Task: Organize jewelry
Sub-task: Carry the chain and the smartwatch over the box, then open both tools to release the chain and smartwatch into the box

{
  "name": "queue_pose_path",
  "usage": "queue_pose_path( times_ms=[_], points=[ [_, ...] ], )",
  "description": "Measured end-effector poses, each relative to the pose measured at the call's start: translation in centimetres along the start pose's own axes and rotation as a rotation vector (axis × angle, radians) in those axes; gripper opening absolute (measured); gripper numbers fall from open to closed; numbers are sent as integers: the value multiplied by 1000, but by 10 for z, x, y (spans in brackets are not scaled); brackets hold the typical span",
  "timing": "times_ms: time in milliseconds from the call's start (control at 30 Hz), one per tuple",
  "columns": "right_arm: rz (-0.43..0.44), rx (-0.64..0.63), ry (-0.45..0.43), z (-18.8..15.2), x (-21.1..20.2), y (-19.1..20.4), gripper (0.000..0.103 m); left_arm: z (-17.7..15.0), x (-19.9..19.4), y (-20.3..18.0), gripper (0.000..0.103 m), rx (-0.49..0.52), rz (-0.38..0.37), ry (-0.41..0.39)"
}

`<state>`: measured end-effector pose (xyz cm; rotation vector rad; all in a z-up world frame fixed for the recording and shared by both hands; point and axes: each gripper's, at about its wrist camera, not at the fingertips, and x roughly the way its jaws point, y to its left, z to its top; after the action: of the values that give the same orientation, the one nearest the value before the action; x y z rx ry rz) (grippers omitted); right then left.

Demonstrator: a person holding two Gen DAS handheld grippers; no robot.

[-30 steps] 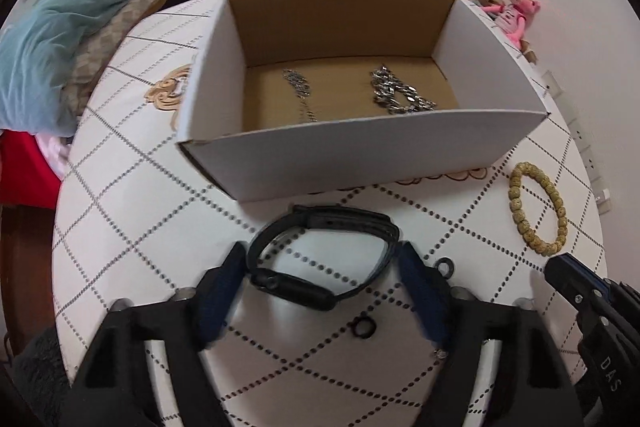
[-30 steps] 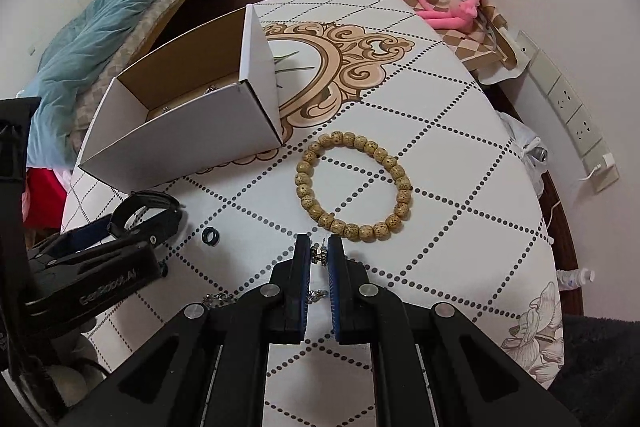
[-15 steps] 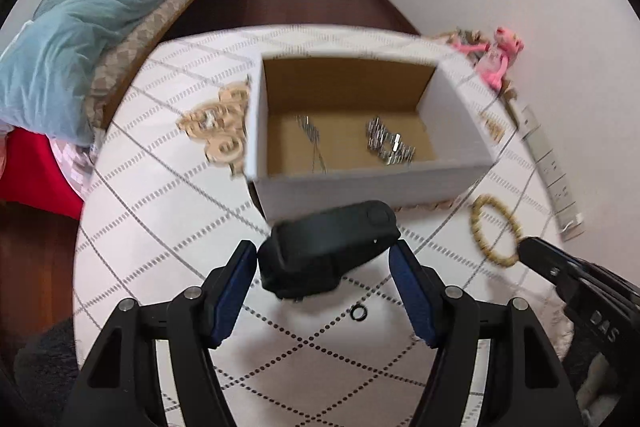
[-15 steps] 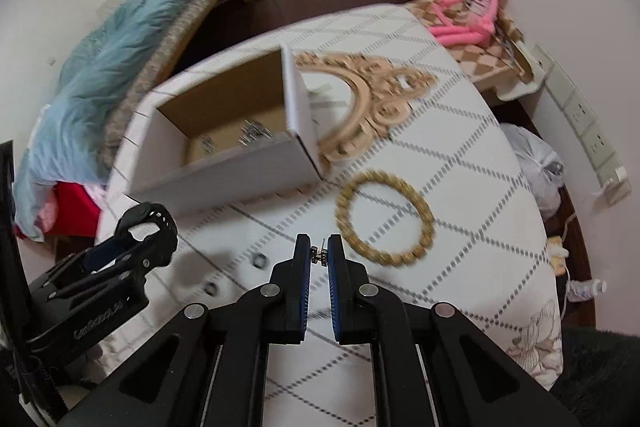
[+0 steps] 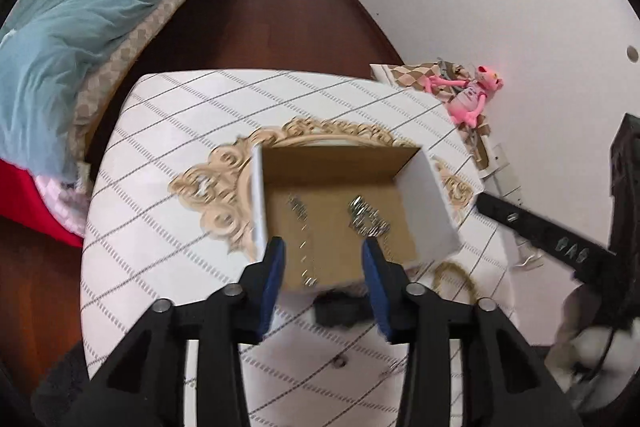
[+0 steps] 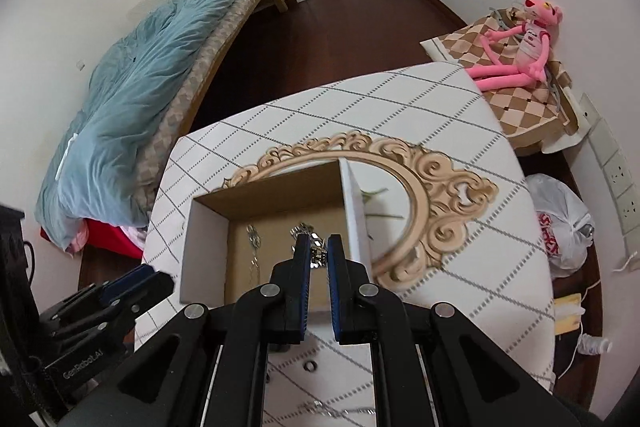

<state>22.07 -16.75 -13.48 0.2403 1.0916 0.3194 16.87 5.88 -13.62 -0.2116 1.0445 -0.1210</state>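
My left gripper [image 5: 325,265] hangs over the near wall of the white cardboard box [image 5: 424,211]. Its jaws are closing with nothing pressed between the pads. The black watch [image 5: 341,311] shows blurred below them, by the box's front; whether it rests on the table I cannot tell. My right gripper [image 6: 318,254] is shut on a small silver piece [image 6: 318,257] above the box [image 6: 356,211]. In the box lie a chunky silver chain [image 5: 368,217] and a thin chain [image 5: 300,227]. A wooden bead bracelet [image 5: 452,275] lies right of the box, partly hidden.
The box stands on a quilted white table [image 5: 160,227] beside an ornate gold frame [image 6: 440,195]. A small black ring [image 6: 310,365] and a thin chain [image 6: 320,407] lie near the front. A bed with a blue duvet [image 5: 80,27] is at left, a pink plush toy [image 6: 520,39] at right.
Both grippers rose and moved over the box. The watch, raised between the left jaws half a second ago, now sits lower and apart from the pads. The left jaws narrowed; the right kept its hold.
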Motion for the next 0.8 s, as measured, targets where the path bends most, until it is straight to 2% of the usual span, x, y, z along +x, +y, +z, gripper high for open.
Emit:
queue_pose_path(
  times_ms=[33,67,133,200,333,433,567,600,633,667,700,733,767,800],
  points=[
    [-1,5,2,-7,-2,-3,9,-11,3,2,78,1,18,15],
    [-5,10,8,-16,-3,-6,9,-19,5,3,95,-3,32,30],
    [-22,26,14,-36,-3,-16,9,-40,17,5,95,-24,31,67],
    [-44,34,16,-55,-1,-23,9,-52,29,0,95,-2,49,94],
    [-64,62,44,-79,7,-35,9,-64,52,-8,95,-30,69,125],
    [-78,68,48,-87,9,-40,9,-64,66,-13,95,-47,88,110],
    [-94,65,50,-90,10,-42,9,-61,79,-23,94,-19,118,67],
    [-96,63,53,-90,11,-42,9,-60,80,-26,91,-1,118,48],
    [-97,63,53,-90,10,-42,9,-59,79,-30,70,19,118,26],
    [-98,62,53,-90,10,-42,9,-59,80,-31,37,37,119,19],
    [-100,61,52,-90,10,-42,9,-58,82,-33,25,56,123,28],
    [-100,58,50,-89,9,-41,9,-58,80,-34,21,69,124,13],
    [-98,58,49,-89,8,-41,9,-58,76,-34,7,77,118,-2],
    [-95,58,46,-88,6,-41,9,-58,74,-33,6,80,110,-3]
  ],
)
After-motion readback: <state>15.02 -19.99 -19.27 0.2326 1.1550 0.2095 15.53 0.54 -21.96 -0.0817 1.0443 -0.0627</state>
